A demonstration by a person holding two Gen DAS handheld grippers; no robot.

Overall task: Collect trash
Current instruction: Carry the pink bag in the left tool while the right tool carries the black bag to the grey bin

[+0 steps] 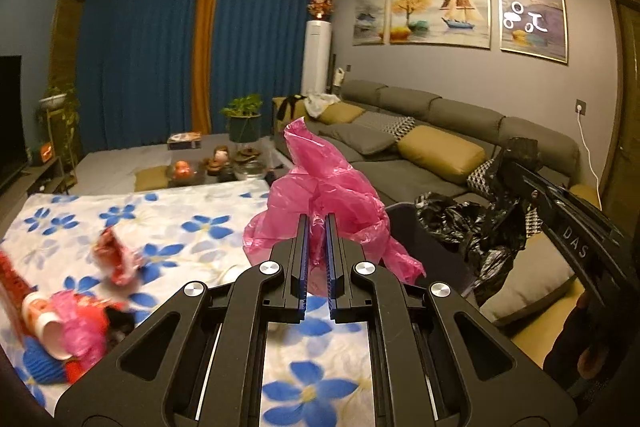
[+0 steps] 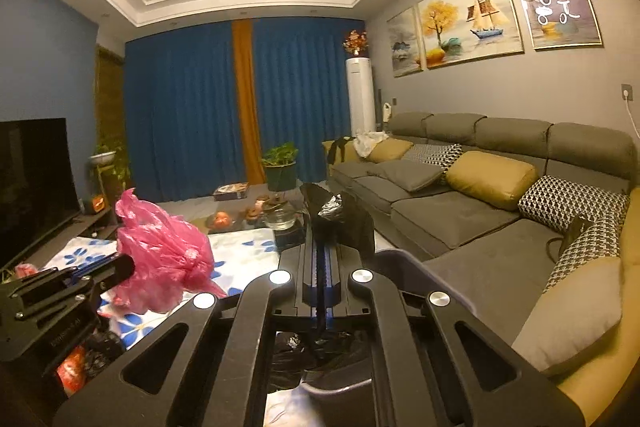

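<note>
My left gripper (image 1: 317,227) is shut on a crumpled pink plastic bag (image 1: 332,187) and holds it in the air above the flowered table cloth (image 1: 180,223). The pink bag also shows in the right wrist view (image 2: 164,251). My right gripper (image 2: 325,223) is shut on the black bin liner (image 2: 344,219) of a dark trash bin (image 2: 404,267) beside the table. In the left wrist view the right gripper (image 1: 516,163) holds the black liner (image 1: 476,227) up at the right. Red and pink wrappers (image 1: 116,255) and a paper cup (image 1: 44,327) lie on the cloth at the left.
A grey sofa (image 2: 460,211) with yellow and patterned cushions runs along the right. A tea set, fruit and a potted plant (image 1: 244,123) stand on the far part of the table. A TV (image 2: 36,179) is at the left.
</note>
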